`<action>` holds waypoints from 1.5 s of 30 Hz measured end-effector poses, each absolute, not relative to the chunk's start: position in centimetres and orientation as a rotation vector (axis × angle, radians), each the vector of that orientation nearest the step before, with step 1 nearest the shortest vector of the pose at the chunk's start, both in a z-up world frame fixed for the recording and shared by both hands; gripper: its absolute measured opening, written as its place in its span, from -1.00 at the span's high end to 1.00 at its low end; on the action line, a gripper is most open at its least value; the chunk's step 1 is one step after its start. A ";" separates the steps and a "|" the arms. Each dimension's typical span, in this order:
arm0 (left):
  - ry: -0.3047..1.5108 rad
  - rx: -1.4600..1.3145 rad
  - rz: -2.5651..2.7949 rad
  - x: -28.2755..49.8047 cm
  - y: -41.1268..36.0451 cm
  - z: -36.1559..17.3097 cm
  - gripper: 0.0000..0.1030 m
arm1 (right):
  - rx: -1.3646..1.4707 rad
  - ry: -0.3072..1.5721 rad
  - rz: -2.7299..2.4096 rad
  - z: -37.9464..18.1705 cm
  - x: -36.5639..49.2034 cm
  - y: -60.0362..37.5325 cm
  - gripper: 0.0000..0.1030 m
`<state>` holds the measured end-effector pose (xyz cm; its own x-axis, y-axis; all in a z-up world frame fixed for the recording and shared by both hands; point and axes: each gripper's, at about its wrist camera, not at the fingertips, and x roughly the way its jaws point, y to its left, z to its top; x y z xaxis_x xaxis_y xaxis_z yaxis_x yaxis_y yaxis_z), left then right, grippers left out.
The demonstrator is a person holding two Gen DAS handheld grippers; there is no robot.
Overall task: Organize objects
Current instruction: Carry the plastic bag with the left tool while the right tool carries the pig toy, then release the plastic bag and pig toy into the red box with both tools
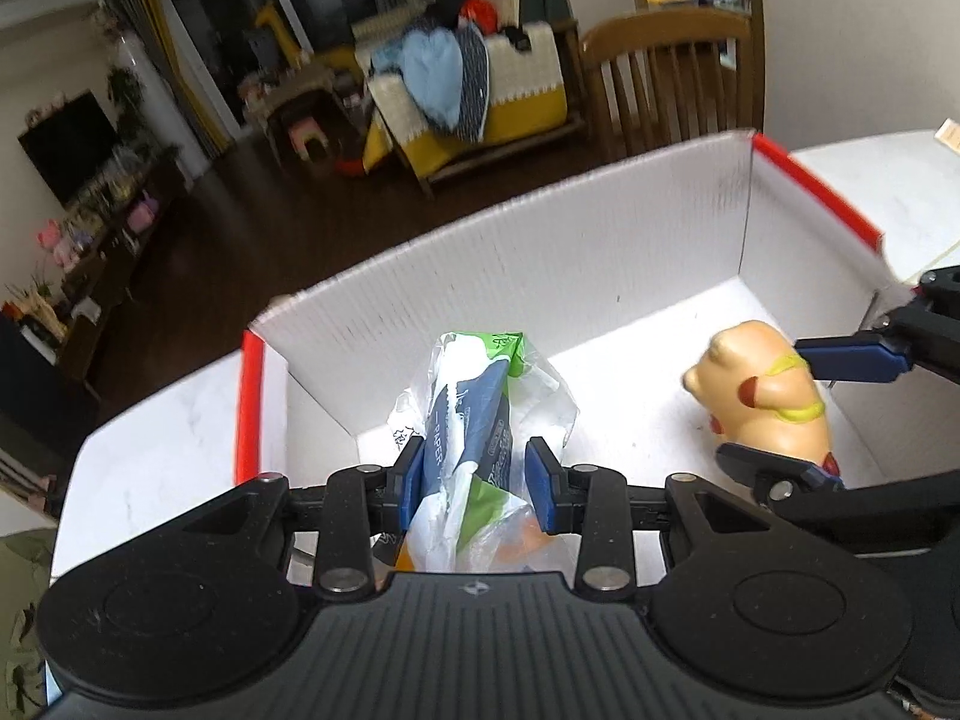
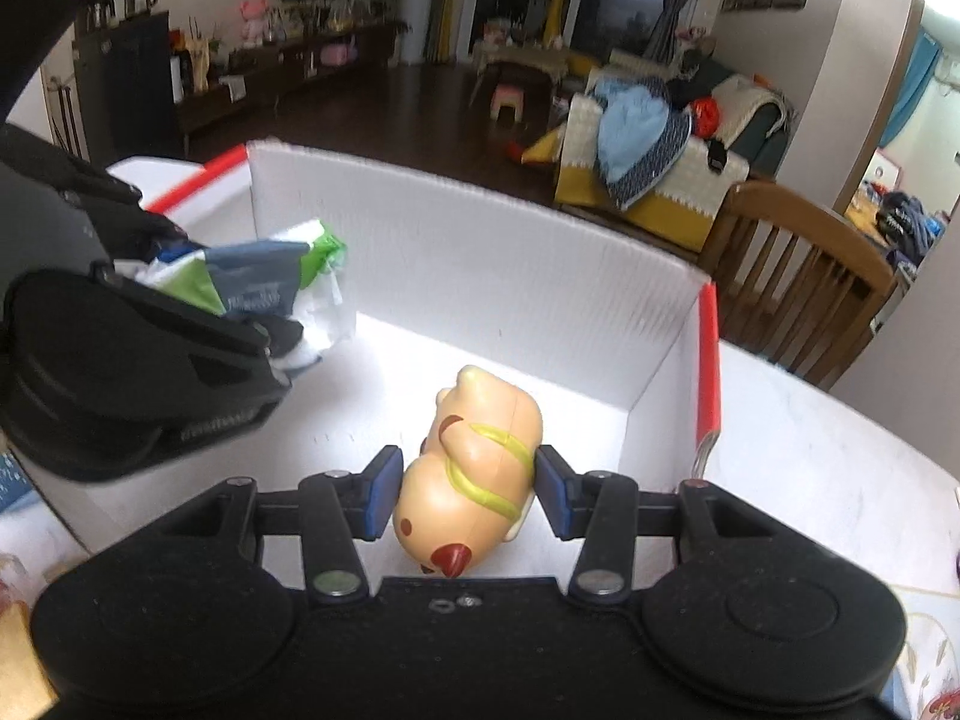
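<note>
A white cardboard box (image 1: 540,264) with red rim edges stands on a white table; it also shows in the right wrist view (image 2: 480,276). My left gripper (image 1: 477,483) is shut on a crinkled plastic packet (image 1: 474,414) printed green, blue and white, held inside the box at its left side. The packet shows in the right wrist view (image 2: 264,282) too. My right gripper (image 2: 468,495) is shut on a tan toy animal (image 2: 474,468) with yellow straps, held over the box floor at the right. The toy (image 1: 762,396) and the right gripper (image 1: 798,414) show in the left wrist view.
The white table (image 2: 828,456) surrounds the box. A wooden chair (image 1: 666,78) stands behind the table's far edge. Beyond is a living room with a sofa piled with clothes (image 2: 648,138) and a TV shelf.
</note>
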<state>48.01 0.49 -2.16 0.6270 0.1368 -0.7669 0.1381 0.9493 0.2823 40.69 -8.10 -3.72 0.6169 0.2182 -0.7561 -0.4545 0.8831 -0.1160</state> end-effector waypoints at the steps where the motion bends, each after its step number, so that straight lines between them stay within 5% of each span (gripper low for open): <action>1: 0.917 0.330 0.001 48.3 0.5 -2.3 0.33 | -0.305 0.825 0.399 -3.6 40.8 -8.1 0.09; 10: 1.008 0.314 -0.023 48.6 0.9 -3.1 0.23 | -0.346 0.881 0.403 -4.0 42.1 -8.2 0.06; 13: 1.015 0.302 -0.022 48.5 1.0 -3.1 -0.02 | -0.346 0.891 0.413 -4.0 42.2 -8.1 0.01; 20: 0.958 0.269 -0.015 48.0 1.3 -1.7 -0.10 | -0.335 0.848 0.411 -3.2 41.6 -8.5 -0.51; 45: 0.798 0.185 -0.007 36.1 0.7 6.7 -0.10 | -0.250 0.691 0.420 4.8 31.8 -12.1 -0.61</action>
